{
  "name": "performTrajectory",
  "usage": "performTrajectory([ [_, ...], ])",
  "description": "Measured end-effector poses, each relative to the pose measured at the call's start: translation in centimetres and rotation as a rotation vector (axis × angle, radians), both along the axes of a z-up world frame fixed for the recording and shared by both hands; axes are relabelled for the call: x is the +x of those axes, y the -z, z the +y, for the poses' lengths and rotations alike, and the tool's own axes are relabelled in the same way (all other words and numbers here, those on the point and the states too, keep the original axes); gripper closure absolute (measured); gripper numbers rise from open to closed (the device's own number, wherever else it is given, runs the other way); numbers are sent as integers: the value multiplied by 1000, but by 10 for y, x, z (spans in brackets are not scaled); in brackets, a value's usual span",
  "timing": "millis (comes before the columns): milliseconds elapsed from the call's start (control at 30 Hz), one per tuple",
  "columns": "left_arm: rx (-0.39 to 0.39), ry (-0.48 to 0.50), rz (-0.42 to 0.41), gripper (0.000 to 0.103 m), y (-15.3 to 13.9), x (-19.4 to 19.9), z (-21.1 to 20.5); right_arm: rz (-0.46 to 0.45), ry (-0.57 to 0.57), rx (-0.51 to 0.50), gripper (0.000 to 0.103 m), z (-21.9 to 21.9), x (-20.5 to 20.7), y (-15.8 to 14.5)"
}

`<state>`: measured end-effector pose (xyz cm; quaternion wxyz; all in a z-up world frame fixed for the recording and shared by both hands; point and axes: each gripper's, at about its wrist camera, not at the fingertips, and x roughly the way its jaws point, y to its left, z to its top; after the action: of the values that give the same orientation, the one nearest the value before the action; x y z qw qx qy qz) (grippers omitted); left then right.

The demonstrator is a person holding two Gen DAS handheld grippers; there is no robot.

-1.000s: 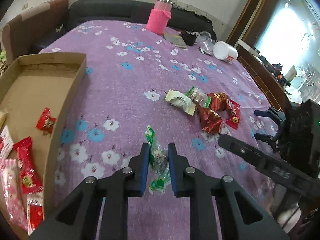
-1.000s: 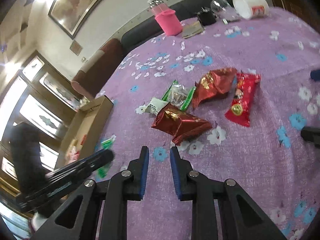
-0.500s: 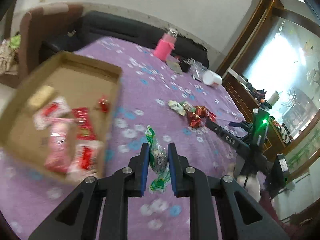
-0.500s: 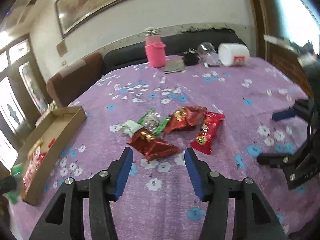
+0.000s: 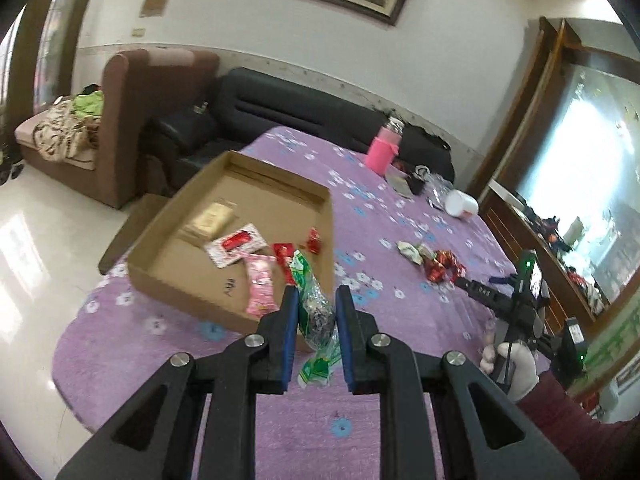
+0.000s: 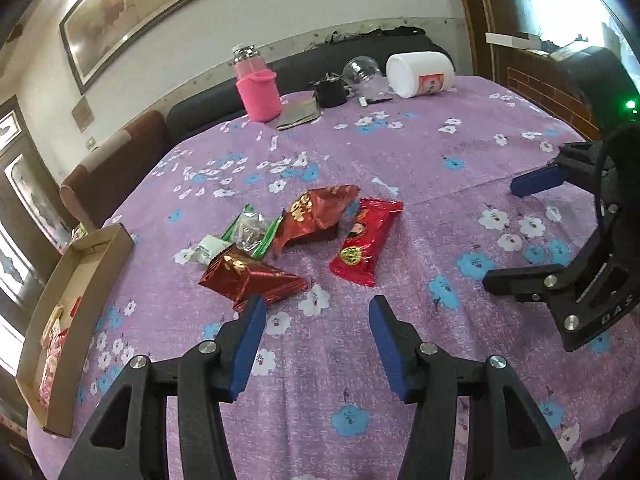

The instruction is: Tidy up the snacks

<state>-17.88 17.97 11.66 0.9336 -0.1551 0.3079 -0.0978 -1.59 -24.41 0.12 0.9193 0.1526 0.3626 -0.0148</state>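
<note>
While the left gripper [image 5: 316,334] was held above the near edge of the counter [image 5: 304,432], a green-and-clear snack packet [image 5: 314,316] was clamped upright between its blue-padded jaws, the packet's top poking up past the jaws and its lower end hanging below them. Just beyond the jaws, toward the left, a shallow cardboard box [image 5: 192,280] was seen on the purple flowered cloth, with several red, pink and pale wrappers lying in it; the held packet was poised over the box's near right corner.

Further right on the counter, a small heap of loose snacks was left near the middle. In the right wrist view these were made out as a white packet [image 6: 206,249], a second green-and-clear packet [image 6: 250,232], a dark red foil pouch [image 6: 252,280], another red foil pouch [image 6: 316,216] and a flat red bar wrapper [image 6: 366,246]. The right gripper [image 6: 318,346] was held with its jaws spread wide and nothing between them; the dark red foil pouch lay just ahead of the left jaw, apart from it. At the counter's far side a pink-sleeved bottle [image 6: 256,84] and a white tub [image 6: 420,74] were seen.
</note>
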Motion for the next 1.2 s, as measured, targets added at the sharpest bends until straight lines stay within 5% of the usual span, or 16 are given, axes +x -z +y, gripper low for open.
performTrajectory([
  [333,-36,8,-45,85,-10,-11,-4,-4,-13,27,46,-1,2,1],
  [600,-86,122,-14,85,10,35,-36,11,-57,-25,46,8,-3,-5],
  [733,-95,152,18,85,19,52,-49,-34,-90,38,46,2,-19,-23],
  [967,-34,173,24,85,25,66,-55,32,-205,-98,46,29,33,-19],
  [1200,-29,155,52,85,40,81,-40,100,-264,-121,46,51,70,5],
])
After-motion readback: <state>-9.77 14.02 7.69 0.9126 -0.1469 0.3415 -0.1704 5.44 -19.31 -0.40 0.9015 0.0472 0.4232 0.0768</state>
